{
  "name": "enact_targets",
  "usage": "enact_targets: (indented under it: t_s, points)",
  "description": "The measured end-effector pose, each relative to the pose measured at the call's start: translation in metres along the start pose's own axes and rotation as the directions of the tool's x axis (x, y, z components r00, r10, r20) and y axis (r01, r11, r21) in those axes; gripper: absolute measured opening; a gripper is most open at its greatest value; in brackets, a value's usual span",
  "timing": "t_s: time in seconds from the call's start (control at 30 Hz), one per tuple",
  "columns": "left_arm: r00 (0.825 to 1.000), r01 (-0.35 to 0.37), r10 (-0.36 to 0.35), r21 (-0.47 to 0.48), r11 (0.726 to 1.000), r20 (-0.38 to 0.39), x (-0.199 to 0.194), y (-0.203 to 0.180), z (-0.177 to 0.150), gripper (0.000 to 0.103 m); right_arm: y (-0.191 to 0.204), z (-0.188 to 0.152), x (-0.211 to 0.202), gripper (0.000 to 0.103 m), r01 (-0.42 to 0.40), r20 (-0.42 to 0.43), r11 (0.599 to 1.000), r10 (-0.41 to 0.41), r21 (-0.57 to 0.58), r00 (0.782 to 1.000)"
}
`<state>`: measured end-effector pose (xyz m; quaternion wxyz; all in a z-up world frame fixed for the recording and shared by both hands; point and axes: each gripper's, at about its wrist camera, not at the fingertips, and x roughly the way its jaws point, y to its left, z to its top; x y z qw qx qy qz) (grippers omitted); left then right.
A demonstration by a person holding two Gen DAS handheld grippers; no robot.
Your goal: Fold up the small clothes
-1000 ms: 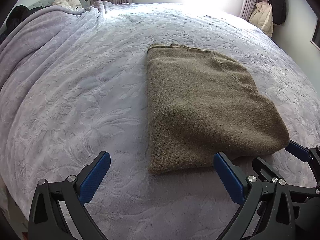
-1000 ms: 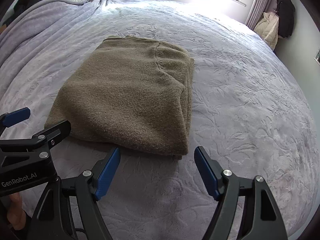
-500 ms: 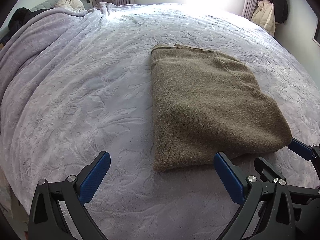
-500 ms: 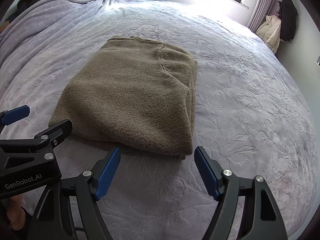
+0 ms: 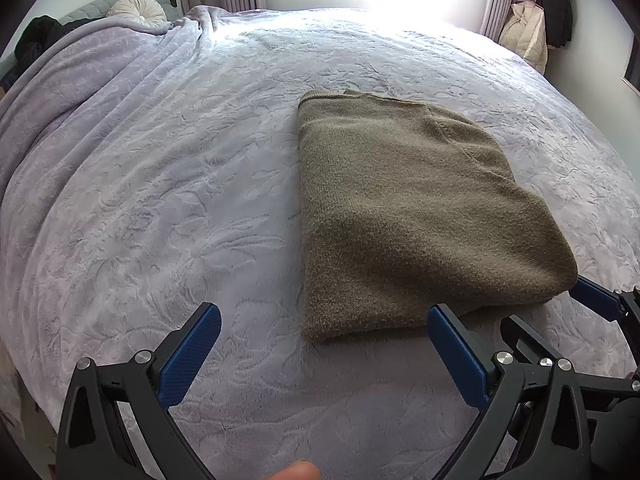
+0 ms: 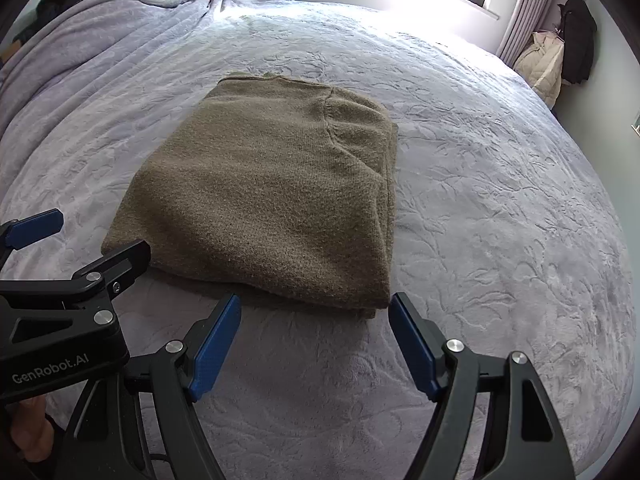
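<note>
Olive sweater (image 6: 272,196) folded flat on bed (image 6: 500,220); L gripper (image 5: 324,336) & R gripper (image 6: 314,326) both wide, empty, near its front edge, prob. for next fold.

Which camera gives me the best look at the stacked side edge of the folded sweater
The right wrist view. There the sweater shows its layered right edge running from the far corner to the near one. The left wrist view shows the same sweater from its smooth folded side, with the layered edge turned away.
</note>
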<state>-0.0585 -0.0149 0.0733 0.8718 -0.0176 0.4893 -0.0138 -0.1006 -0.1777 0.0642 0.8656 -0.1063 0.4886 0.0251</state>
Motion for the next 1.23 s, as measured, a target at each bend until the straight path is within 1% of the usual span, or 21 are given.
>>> enact_targets:
  t_s: [0.17,0.53,1.23]
  points:
    - [1.000,0.008,-0.009,-0.001,1.000,-0.014,0.0024,-0.0006,0.0001,0.103,-0.0003,0.0001,0.0002,0.079,-0.003,-0.001,1.000,0.003,-0.001,1.000]
    - [1.000,0.020,-0.020,-0.004,1.000,-0.019,0.0033,0.0010,-0.0003,0.103,-0.0004,-0.0004,-0.0002,0.079,-0.004,-0.001,1.000,0.004,0.000,1.000]
    - [1.000,0.018,-0.018,0.010,1.000,-0.023,0.0029,-0.0001,-0.0034,0.103,-0.0023,-0.0054,-0.0006,0.079,-0.019,-0.003,1.000,0.019,0.013,1.000]
